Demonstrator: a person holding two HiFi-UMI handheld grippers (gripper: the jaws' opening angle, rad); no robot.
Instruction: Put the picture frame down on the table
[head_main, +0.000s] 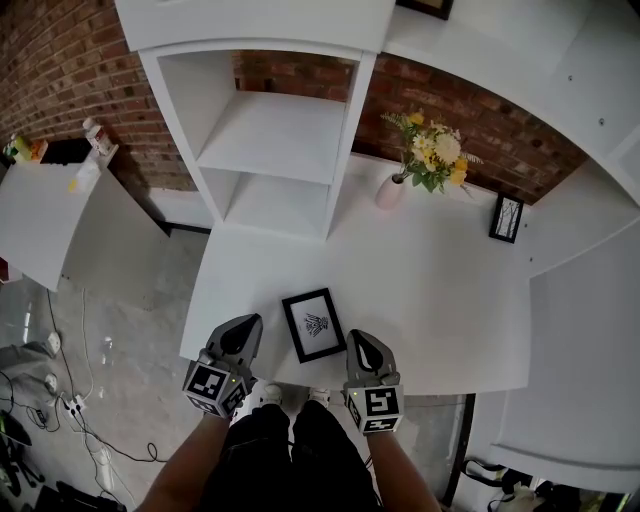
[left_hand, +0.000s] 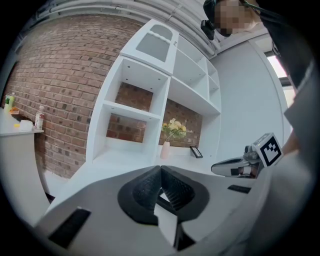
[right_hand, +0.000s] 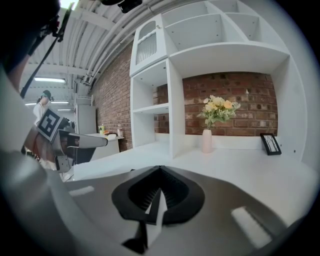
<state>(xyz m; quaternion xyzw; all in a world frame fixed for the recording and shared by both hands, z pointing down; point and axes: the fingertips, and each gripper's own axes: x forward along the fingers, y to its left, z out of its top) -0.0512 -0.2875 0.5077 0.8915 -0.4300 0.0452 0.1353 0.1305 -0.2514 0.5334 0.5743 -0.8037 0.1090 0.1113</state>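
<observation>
Head view: a black rectangular picture frame (head_main: 314, 325) lies flat on the smooth white table (head_main: 440, 290) — left gripper (head_main: 244, 328) and right gripper (head_main: 362, 346) both pressed together, empty.

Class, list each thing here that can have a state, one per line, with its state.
Picture frame: lying flat on the table, near its front edge, not held.
Small frame: standing upright at the back.
Vase: upright, holding flowers.
Left gripper: shut, empty.
Right gripper: shut, empty.
</observation>
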